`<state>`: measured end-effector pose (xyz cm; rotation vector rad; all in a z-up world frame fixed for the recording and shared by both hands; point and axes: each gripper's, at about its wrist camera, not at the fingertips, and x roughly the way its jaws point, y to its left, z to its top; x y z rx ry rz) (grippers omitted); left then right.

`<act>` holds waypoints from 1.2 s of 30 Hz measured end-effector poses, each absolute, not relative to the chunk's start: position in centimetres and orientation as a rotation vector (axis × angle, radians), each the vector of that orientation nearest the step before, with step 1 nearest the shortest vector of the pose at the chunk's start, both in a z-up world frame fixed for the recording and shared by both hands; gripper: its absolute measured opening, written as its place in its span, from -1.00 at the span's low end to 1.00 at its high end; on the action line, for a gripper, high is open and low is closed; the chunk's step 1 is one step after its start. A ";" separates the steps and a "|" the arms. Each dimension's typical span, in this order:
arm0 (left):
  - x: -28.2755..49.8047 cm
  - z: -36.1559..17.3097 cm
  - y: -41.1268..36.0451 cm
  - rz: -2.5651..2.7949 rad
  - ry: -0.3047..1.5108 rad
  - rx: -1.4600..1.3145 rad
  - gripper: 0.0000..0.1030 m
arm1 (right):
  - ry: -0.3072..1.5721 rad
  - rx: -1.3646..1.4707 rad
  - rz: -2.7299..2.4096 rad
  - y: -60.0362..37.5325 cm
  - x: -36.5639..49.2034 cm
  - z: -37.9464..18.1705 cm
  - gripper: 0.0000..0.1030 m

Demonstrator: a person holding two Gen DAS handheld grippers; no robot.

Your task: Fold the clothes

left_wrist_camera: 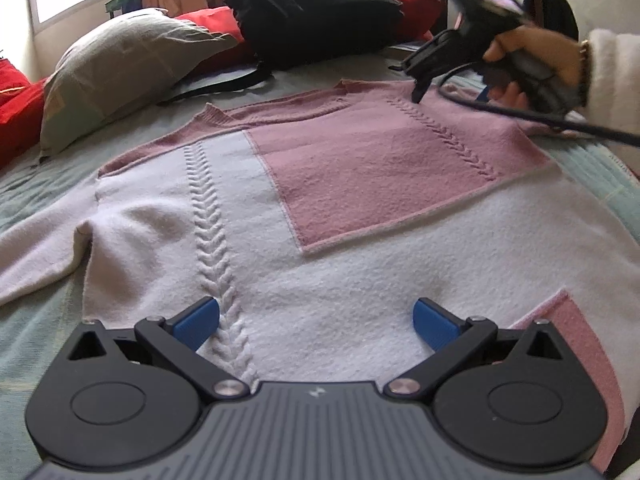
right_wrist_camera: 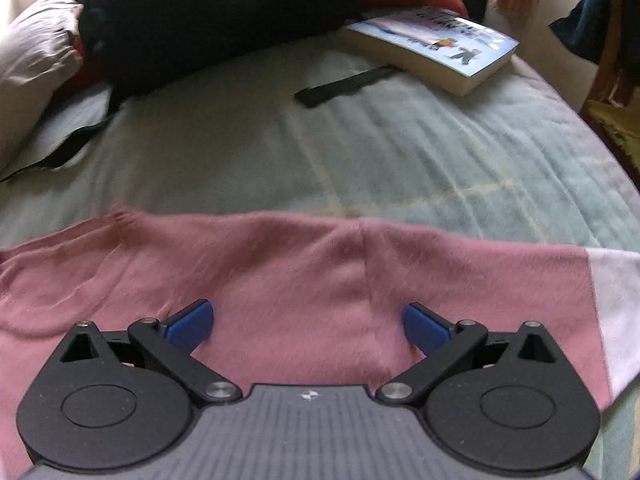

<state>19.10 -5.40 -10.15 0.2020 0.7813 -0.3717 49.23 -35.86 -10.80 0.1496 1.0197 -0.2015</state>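
left wrist view: the bed [left_wrist_camera: 36,196], covered in a pale green checked blanket, fills the scene, and the pink and white knit sweater [left_wrist_camera: 328,240] lies spread flat across its middle, one sleeve trailing off toward 9 o'clock. at 12 o'clock a black backpack [left_wrist_camera: 312,8] rests on the bed's far side, with a grey pillow [left_wrist_camera: 120,72] at 10 o'clock and red cushions [left_wrist_camera: 16,108] beside it. the left tool [left_wrist_camera: 316,318] hangs over the white lower part of the sweater at 6 o'clock, its blue fingers [left_wrist_camera: 198,318] spread wide and gripping nothing. at 2 o'clock a hand [left_wrist_camera: 536,64] in a cream sleeve holds the right tool [left_wrist_camera: 416,92] with its tip down by the sweater's pink upper edge. from the right wrist view this tool's fingers also stand wide apart over pink fabric, empty. beyond it, a paperback book [right_wrist_camera: 436,44] lies at 1 o'clock with a black strap [right_wrist_camera: 344,86] just beside it.
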 end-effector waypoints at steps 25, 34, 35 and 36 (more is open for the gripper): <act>18.2 -11.0 -3.5 -0.416 0.741 0.131 0.99 | 1.055 0.127 0.401 -34.5 36.1 -9.6 1.00; 18.2 -9.6 -3.9 -0.381 0.806 0.141 0.99 | 0.952 0.032 0.372 -32.0 29.7 -6.1 1.00; 18.0 -9.6 -3.9 -0.384 0.808 0.137 0.99 | 0.955 0.033 0.373 -31.8 29.2 -6.5 1.00; 17.8 -9.7 -3.9 -0.388 0.812 0.134 0.99 | 0.965 0.036 0.367 -31.5 28.9 -7.0 1.00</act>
